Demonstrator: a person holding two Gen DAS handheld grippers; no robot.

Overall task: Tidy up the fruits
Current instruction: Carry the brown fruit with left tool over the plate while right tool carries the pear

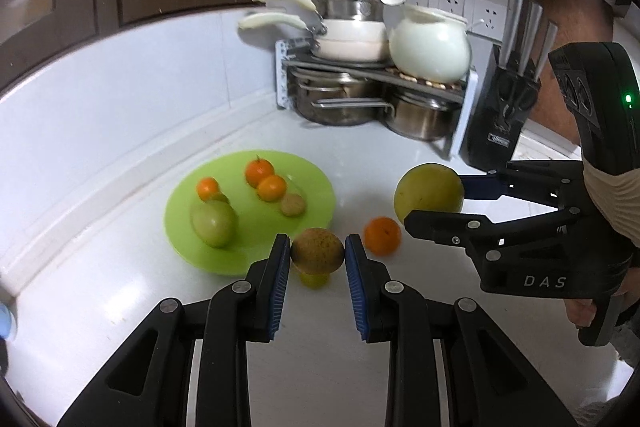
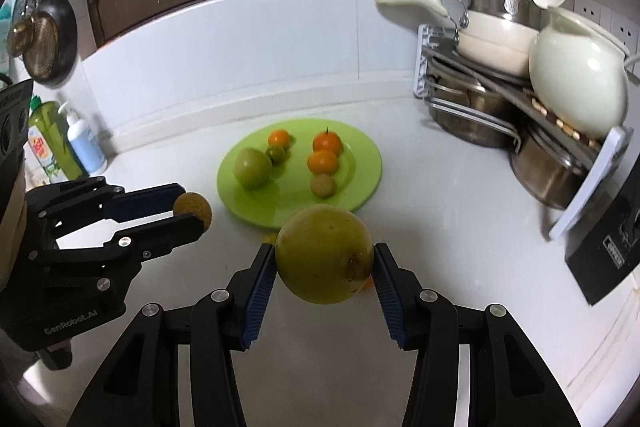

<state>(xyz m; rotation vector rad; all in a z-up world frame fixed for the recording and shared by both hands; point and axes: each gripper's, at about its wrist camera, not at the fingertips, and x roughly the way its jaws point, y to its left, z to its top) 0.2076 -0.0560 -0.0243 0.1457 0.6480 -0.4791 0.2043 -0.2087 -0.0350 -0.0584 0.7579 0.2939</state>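
Black left gripper (image 1: 317,259) clamps a small brown fruit (image 1: 317,251); the right gripper (image 2: 325,269) grips a large yellow-green fruit (image 2: 325,253) beside the green plate's (image 2: 366,179) near edge.

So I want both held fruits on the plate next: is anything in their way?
Nothing visible blocks either. The plate lies just beyond the brown fruit and green fruit, with bare rim nearest; five fruits fill its middle.
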